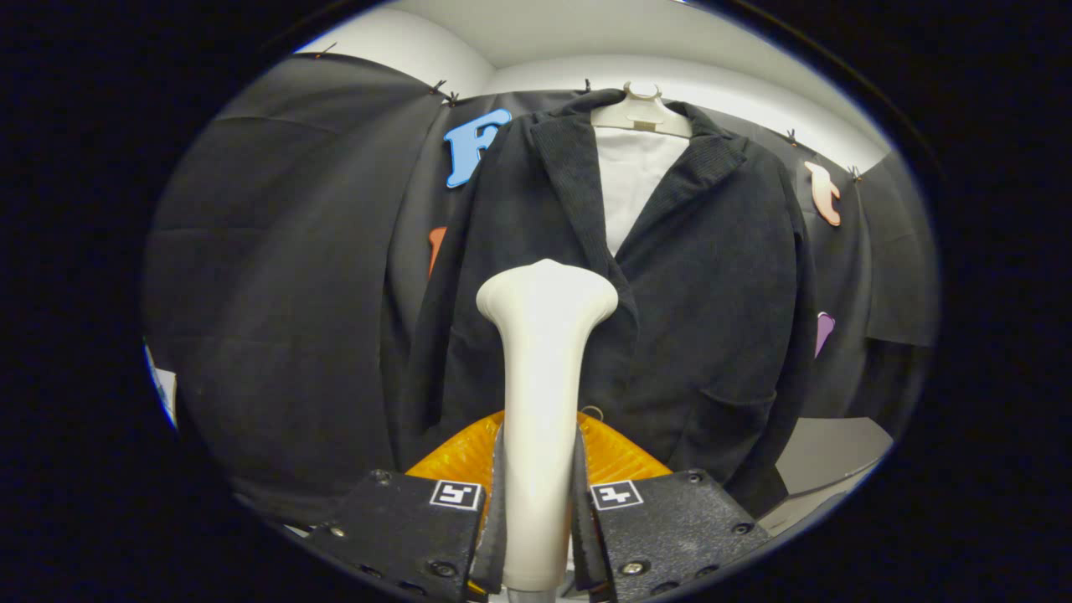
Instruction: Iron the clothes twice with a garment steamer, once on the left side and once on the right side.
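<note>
My gripper [537, 494] is shut on the handle of a cream-white garment steamer [543, 360], both fingers pressing its sides. The steamer's broad head rises ahead of the fingers and sits in front of the chest of a dark corduroy jacket [712, 285], near its left front panel; whether the head touches the cloth cannot be told. The jacket hangs open over a white shirt [632, 180] on a pale hanger [642, 113], facing me.
An orange ribbed object [620, 456] lies just behind the fingers, under the jacket's hem. Black cloth forms the wall on both sides of the jacket. A pale table surface [829, 456] shows low to the right of the jacket.
</note>
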Motion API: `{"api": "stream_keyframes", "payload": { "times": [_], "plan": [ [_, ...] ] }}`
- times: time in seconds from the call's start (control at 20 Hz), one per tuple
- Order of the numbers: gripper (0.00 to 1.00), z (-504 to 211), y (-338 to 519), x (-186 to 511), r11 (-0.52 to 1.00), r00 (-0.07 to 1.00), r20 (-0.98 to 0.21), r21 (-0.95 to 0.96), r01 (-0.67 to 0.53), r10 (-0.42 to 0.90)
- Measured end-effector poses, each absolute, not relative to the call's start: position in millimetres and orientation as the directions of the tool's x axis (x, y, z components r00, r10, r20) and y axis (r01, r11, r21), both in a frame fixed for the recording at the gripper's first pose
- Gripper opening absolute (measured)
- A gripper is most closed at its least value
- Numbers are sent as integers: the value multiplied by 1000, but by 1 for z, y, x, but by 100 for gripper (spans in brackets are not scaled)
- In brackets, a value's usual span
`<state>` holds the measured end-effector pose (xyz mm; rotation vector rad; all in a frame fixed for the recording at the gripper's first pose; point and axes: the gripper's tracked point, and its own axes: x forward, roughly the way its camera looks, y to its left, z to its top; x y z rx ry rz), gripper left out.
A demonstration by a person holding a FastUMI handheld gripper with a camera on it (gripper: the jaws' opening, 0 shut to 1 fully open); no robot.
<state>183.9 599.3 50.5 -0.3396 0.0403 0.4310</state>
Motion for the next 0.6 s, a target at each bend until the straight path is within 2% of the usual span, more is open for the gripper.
{"api": "stream_keyframes", "payload": {
  "times": [0.6],
  "plan": [
    [34, -3, 580, 163, 843, 898, -233, -321, -433, 373]
  ]
}}
